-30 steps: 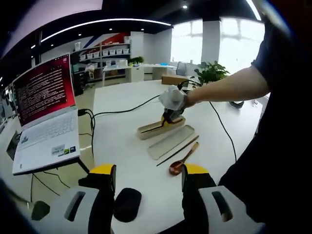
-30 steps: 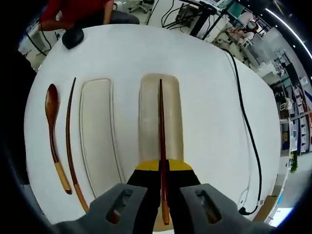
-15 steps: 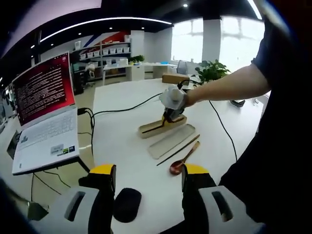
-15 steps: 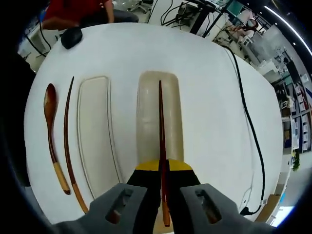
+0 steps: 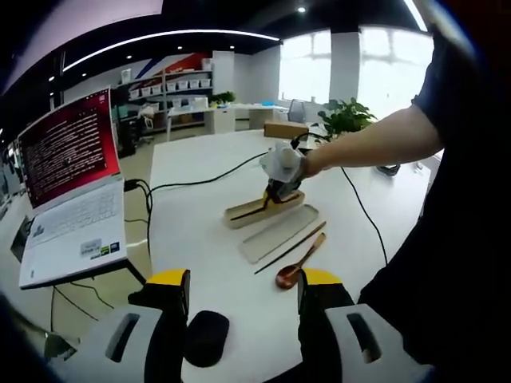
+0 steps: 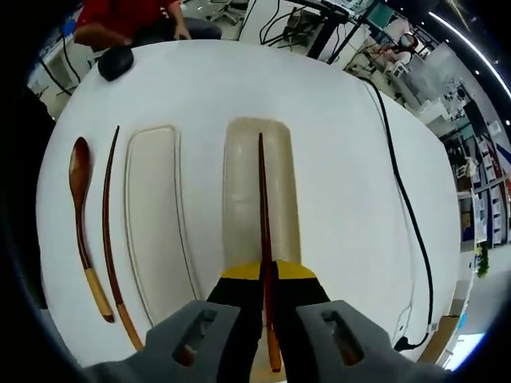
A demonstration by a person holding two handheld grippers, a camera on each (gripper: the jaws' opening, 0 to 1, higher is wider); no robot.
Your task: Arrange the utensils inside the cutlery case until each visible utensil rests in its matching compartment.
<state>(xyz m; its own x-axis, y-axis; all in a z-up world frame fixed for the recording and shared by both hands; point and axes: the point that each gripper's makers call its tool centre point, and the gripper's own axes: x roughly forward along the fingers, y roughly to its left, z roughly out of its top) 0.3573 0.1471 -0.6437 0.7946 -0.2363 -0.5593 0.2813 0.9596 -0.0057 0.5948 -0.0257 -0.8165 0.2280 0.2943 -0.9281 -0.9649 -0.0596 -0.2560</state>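
On a white table (image 6: 335, 144), I hold my right gripper (image 6: 267, 275) clamped on the thick end of a dark red chopstick (image 6: 261, 199). The stick points straight ahead, lying along the middle of the cutlery case's deeper half (image 6: 239, 191), so I judge it lined up to be set down lengthwise there. Just left of that half sits the flat lid (image 6: 153, 207), face up and apart from it. Left of the lid lie the second chopstick (image 6: 108, 231) and a wooden spoon (image 6: 77, 215), both on the bare table, not yet placed. In the left gripper view, my left gripper (image 5: 239, 283) hangs wide apart and holds nothing, low at the near table edge beside a dark mouse (image 5: 206, 337), well away from the case. A laptop (image 5: 68, 199) stands off to that side.
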